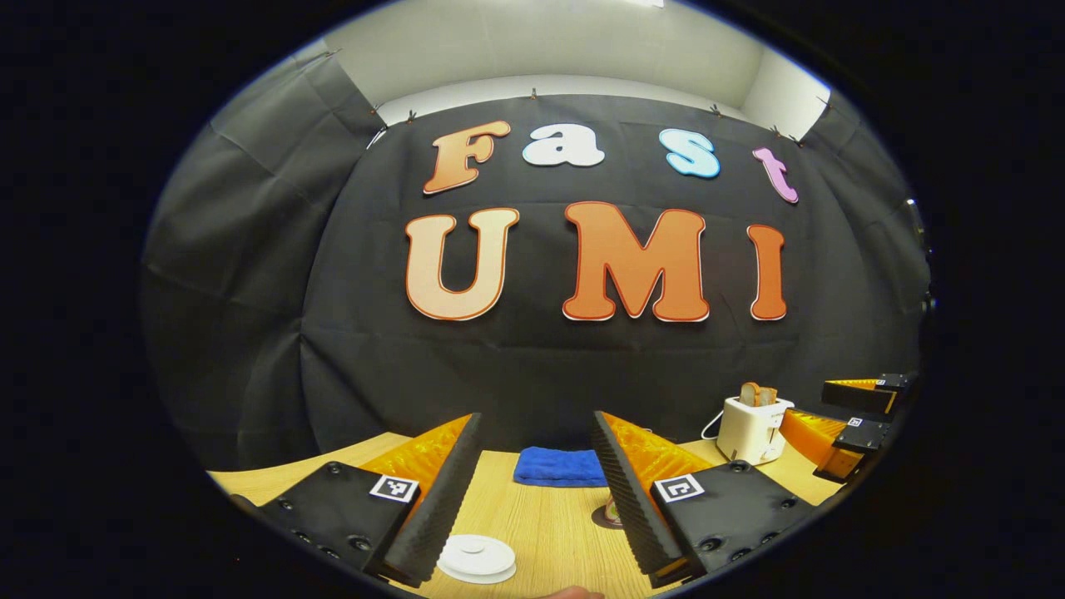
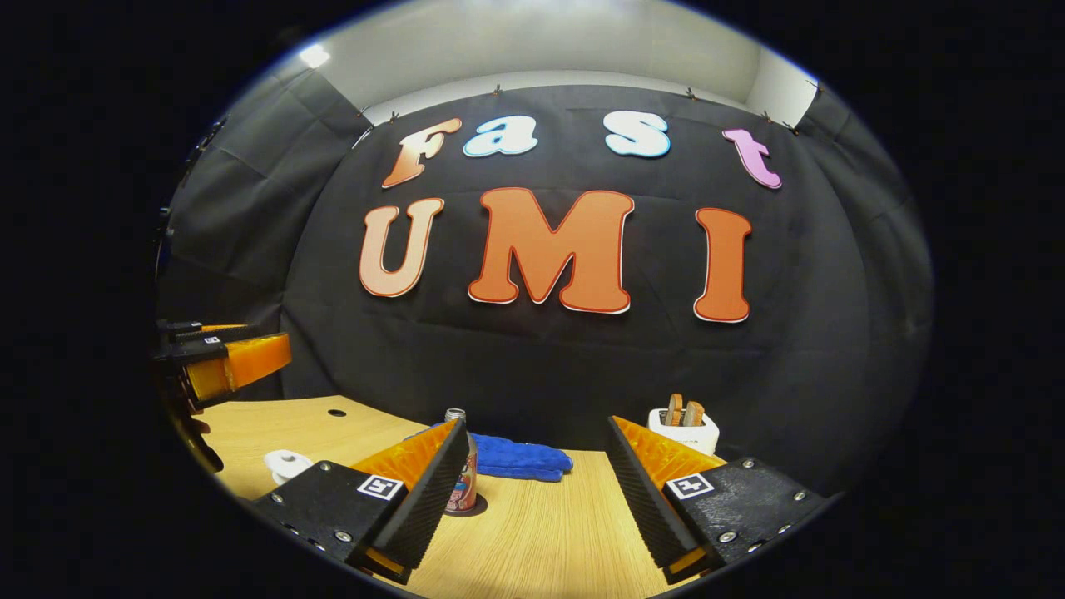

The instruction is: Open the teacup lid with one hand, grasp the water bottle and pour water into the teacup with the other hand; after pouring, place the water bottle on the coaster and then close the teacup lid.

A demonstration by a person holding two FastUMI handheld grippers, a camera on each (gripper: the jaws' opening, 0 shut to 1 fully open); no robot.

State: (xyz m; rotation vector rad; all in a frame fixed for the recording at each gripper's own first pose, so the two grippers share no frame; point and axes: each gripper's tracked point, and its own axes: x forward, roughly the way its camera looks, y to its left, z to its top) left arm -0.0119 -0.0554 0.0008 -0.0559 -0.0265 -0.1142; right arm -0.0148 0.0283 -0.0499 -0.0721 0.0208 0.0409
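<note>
Stood on the wooden worktop: water bottle on its coaster, likely light, slick, best gripped mid-body; teacup lid, white, probably fragile, best pinched by its knob. Hung agape and empty: left hand-held gripper, right hand-held gripper.

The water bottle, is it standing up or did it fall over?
Standing up. In the right gripper view the water bottle sits upright on a dark round coaster on the table, cap on top.

Even overhead light, sharp centre, strong fisheye bending at edges.
</note>
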